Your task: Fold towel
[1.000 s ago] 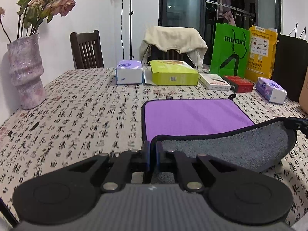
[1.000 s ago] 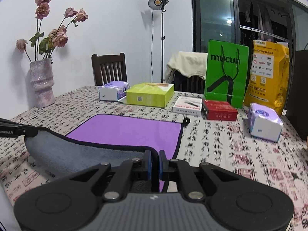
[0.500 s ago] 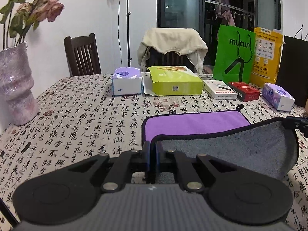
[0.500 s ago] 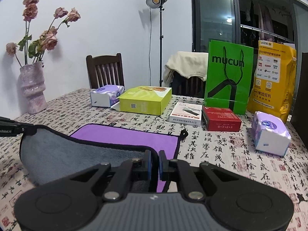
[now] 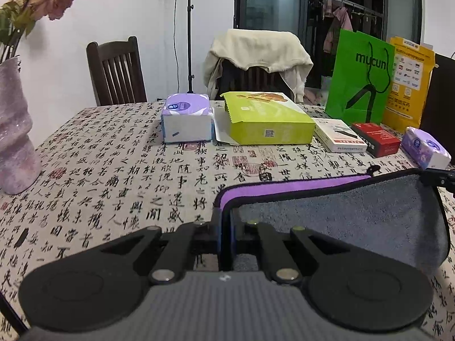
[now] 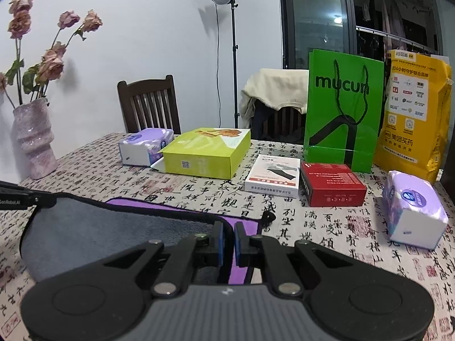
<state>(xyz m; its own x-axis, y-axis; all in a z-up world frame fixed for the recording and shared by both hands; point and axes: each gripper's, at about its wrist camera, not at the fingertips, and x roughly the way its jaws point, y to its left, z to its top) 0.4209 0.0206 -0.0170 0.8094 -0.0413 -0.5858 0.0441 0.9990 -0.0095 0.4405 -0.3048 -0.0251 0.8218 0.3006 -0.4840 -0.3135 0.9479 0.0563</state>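
The towel [image 5: 341, 213] is purple on one side and grey on the other, with a black hem. Its near edge is lifted and carried over the purple part that lies on the table. My left gripper [image 5: 226, 221] is shut on the towel's near left corner. My right gripper [image 6: 227, 236] is shut on the near right corner; the grey underside [image 6: 113, 236] sags between the two. Only a thin purple strip [image 5: 284, 189] shows past the lifted edge. The right gripper's tip shows at the right edge of the left wrist view [image 5: 438, 176].
The table [image 5: 128, 176] has a calligraphy-print cloth. Behind the towel stand a tissue pack [image 5: 186, 120], a lime box [image 5: 264, 122], a white box [image 6: 273, 176], a red box [image 6: 331, 187], another tissue pack [image 6: 412, 213], and green and yellow bags [image 6: 344, 108]. A pink vase [image 6: 34, 139] stands left.
Both grippers have carried the lifted near edge forward toward the far edge. Much less of the purple face shows now, and the boxes look closer.
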